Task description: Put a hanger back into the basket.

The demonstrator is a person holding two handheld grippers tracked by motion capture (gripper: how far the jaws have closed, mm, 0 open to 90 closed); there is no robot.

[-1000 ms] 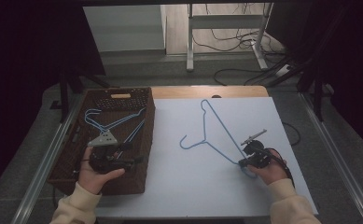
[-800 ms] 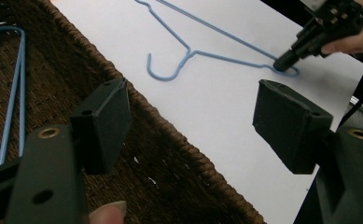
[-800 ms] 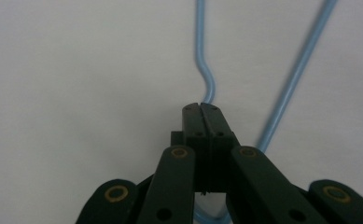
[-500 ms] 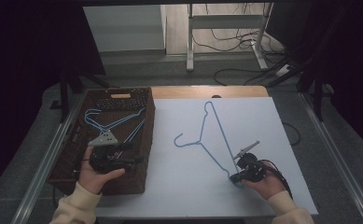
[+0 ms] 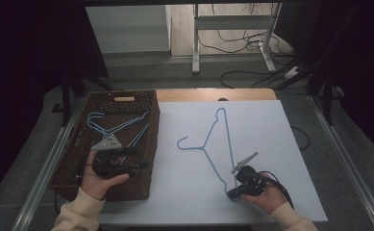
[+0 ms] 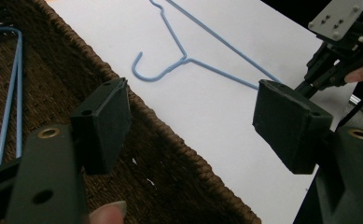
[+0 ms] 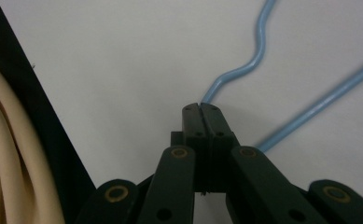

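My right tool (image 5: 236,191) is clamping its jaws fully together on the bent corner of the blue wire hanger (image 5: 219,144), pinching the wire at the hanger's near end. In the right gripper view the tool (image 7: 201,108) is biting the wire just where it kinks, and the hanger (image 7: 258,44) is running away from the jaws in two strands over the bare white sheet (image 7: 100,70). That grip is sitting close to the near edge of the white sheet (image 5: 280,144), with open sheet stretching away to the right and toward the far edge. The hanger is lying flat, its hook pointing left toward the wicker basket (image 5: 151,144), with a strip of bare sheet between hook and basket wall.

My left tool (image 5: 112,166) is hovering over the near part of the basket with its jaws standing wide apart and nothing between them. In the left gripper view the tool (image 6: 191,123) is framing the basket's woven rim (image 6: 179,144), which is cutting diagonally between the pads. More blue hangers (image 5: 115,127) are lying inside the basket, beyond my hand. The worktop (image 5: 213,95) is showing as a wooden strip past the sheet's far edge.
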